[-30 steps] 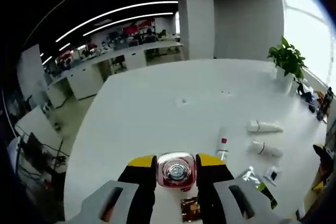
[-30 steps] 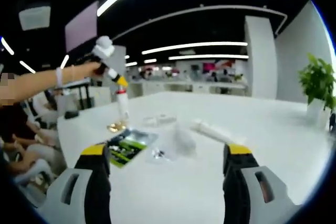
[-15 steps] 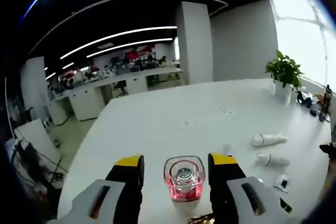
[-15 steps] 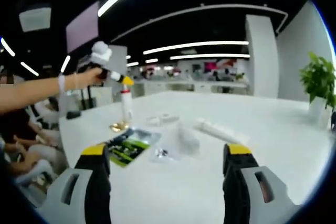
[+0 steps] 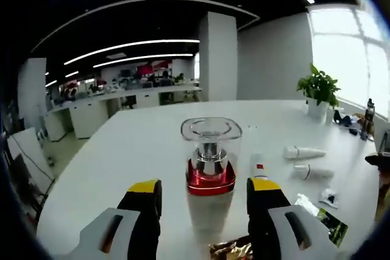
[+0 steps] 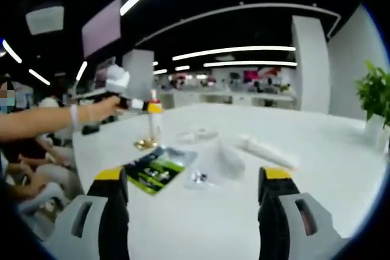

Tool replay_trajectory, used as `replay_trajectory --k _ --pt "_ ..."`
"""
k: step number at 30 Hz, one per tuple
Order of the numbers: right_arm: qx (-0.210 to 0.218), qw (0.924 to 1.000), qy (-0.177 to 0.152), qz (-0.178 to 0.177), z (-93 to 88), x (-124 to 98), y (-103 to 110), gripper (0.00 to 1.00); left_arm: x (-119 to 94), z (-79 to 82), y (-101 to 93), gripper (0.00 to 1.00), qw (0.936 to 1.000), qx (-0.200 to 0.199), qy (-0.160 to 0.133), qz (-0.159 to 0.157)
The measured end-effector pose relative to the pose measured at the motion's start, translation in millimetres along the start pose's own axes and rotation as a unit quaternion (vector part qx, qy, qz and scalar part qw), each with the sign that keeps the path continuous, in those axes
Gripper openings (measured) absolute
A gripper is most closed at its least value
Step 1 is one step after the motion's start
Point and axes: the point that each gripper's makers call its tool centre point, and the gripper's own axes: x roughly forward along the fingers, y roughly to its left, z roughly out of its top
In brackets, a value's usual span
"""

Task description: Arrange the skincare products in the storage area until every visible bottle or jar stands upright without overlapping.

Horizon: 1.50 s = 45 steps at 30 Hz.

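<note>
The left hand-held gripper (image 5: 204,190) stands jaws apart around the upright red-collared, clear-capped white bottle (image 5: 210,172), apparently set to stand, while white tubes (image 5: 303,152) at 3 o'clock lie flat.

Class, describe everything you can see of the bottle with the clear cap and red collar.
The bottle stands upright on the white table, between the left gripper's open yellow-tipped fingers; no contact is visible. It has a clear, squarish, glassy cap over a silver pump, a shiny red collar and a pale frosted body. Crumpled gold foil lies by its base.
</note>
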Motion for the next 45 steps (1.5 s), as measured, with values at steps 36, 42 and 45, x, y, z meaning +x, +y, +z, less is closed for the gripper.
replay_trajectory --k 36,42,45 --pt "-0.023 0.9967 -0.069 0.036 53.9 20.8 33.8 0.9 -46.3 29.7 -73.4 0.3 0.9967 0.025 -0.06 -0.049" --pt "-0.005 0.9875 -0.157 0.01 92.5 18.5 16.0 0.95 -54.7 19.3 -123.1 0.3 0.9912 0.03 -0.071 -0.108" --pt "0.001 0.9866 -0.163 0.001 95.7 16.3 6.4 0.94 -56.9 11.4 -153.5 0.3 0.9861 0.023 -0.068 -0.15"
